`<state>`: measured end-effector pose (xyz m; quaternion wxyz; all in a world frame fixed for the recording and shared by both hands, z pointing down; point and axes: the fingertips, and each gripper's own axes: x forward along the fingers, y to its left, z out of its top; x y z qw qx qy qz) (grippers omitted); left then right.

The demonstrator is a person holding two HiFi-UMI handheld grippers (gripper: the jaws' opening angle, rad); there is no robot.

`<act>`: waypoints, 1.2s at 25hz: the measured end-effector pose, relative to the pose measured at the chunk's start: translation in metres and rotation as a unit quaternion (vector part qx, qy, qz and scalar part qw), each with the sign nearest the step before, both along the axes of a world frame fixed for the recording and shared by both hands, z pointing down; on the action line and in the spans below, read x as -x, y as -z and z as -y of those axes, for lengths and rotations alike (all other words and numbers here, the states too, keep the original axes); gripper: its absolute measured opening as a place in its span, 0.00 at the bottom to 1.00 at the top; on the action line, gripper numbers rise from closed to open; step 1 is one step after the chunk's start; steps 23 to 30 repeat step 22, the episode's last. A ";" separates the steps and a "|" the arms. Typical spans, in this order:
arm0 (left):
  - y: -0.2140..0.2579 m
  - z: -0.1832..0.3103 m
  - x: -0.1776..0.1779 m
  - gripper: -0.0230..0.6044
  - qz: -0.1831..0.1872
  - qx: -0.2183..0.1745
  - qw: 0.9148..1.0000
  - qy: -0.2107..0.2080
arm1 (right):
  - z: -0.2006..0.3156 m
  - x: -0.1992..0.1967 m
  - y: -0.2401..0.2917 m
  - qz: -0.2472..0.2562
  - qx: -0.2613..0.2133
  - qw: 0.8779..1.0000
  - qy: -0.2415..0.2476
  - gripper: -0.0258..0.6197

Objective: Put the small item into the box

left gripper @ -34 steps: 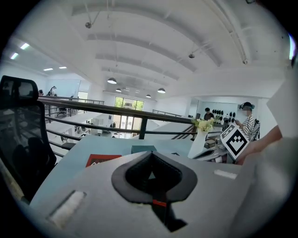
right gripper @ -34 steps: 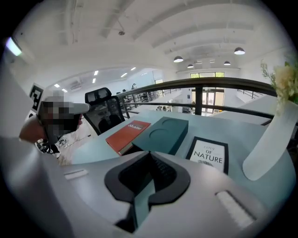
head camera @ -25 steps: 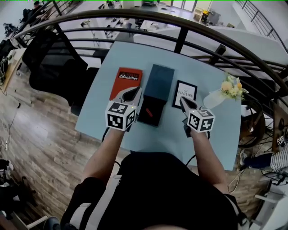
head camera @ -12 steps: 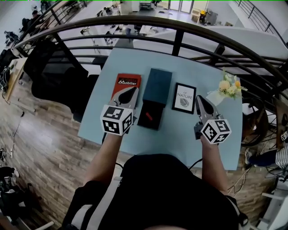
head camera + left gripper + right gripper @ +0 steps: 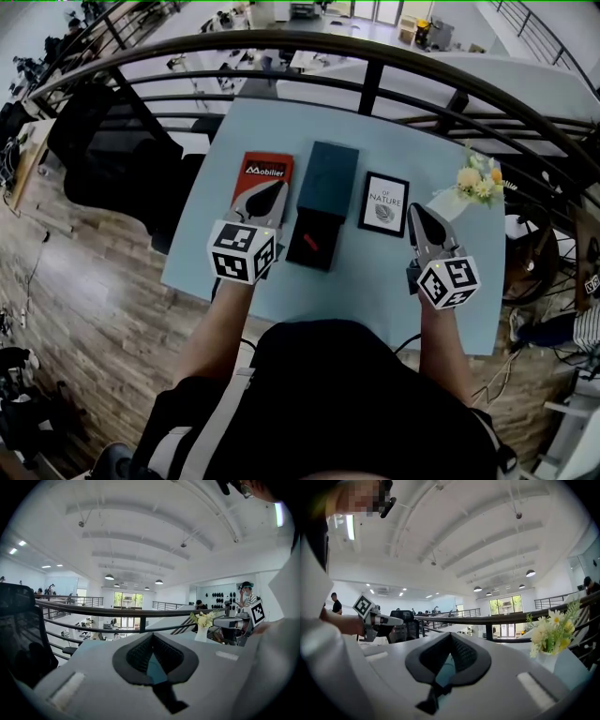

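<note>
A small red item [image 5: 311, 243] lies inside the open black box [image 5: 317, 225] at the middle of the pale blue table [image 5: 366, 281]. The dark teal lid [image 5: 328, 176] lies just beyond the box. My left gripper [image 5: 272, 189] is shut and holds nothing; it hovers left of the box, over the near end of a red booklet [image 5: 263, 167]. My right gripper [image 5: 415, 211] is also shut and holds nothing, well right of the box, beside a framed card [image 5: 384, 202]. In both gripper views the jaws [image 5: 151, 635] [image 5: 450, 634] point level, over the table towards the railing.
A white vase of flowers [image 5: 478, 185] [image 5: 551, 630] stands at the table's right, close to my right gripper. A curved black railing [image 5: 375, 75] runs behind the table, with a black office chair [image 5: 112, 141] to the left. People stand in the distant background.
My right gripper has swung right, away from the box and past the framed card. My left gripper has drifted slightly left. Both stayed shut; the red item remains in the box.
</note>
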<state>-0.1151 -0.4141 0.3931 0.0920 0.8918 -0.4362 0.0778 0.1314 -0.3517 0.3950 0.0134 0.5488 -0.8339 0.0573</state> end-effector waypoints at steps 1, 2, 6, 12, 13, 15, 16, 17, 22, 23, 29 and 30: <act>0.000 0.000 0.000 0.05 0.000 0.001 1.000 0.000 | 0.001 0.002 0.001 -0.002 -0.001 1.000 0.002 0.04; -0.001 0.000 0.000 0.05 0.000 0.001 1.000 0.000 | 0.001 0.003 0.003 -0.002 -0.002 1.000 0.004 0.04; -0.002 0.001 0.001 0.05 0.000 0.003 1.000 -0.001 | 0.001 0.006 0.006 0.005 -0.004 1.000 0.007 0.04; -0.004 0.001 -0.001 0.05 0.000 0.005 1.000 -0.002 | 0.001 0.007 0.007 0.007 -0.003 1.000 0.009 0.04; -0.004 0.001 -0.001 0.05 0.000 0.006 1.000 -0.003 | 0.001 0.007 0.007 0.007 -0.002 1.000 0.010 0.04; -0.005 0.001 -0.002 0.05 0.001 0.008 1.000 -0.003 | 0.001 0.007 0.006 0.008 0.000 1.000 0.012 0.04; -0.006 0.001 -0.002 0.05 0.001 0.009 1.000 -0.003 | 0.001 0.007 0.005 0.008 0.001 1.000 0.012 0.04; -0.006 0.001 -0.002 0.05 0.001 0.009 1.000 -0.003 | 0.001 0.008 0.004 0.009 0.003 1.000 0.013 0.04; -0.006 -0.002 -0.001 0.05 0.000 0.010 1.000 -0.003 | 0.000 0.007 0.001 0.012 0.010 1.000 0.012 0.04; -0.006 -0.002 -0.001 0.05 0.000 0.010 1.000 -0.003 | 0.000 0.007 0.001 0.012 0.010 1.000 0.012 0.04; -0.006 -0.002 -0.001 0.05 0.000 0.010 1.000 -0.003 | 0.000 0.007 0.001 0.012 0.010 1.000 0.012 0.04; -0.006 -0.002 -0.001 0.05 0.000 0.010 1.000 -0.003 | 0.000 0.007 0.001 0.012 0.010 1.000 0.012 0.04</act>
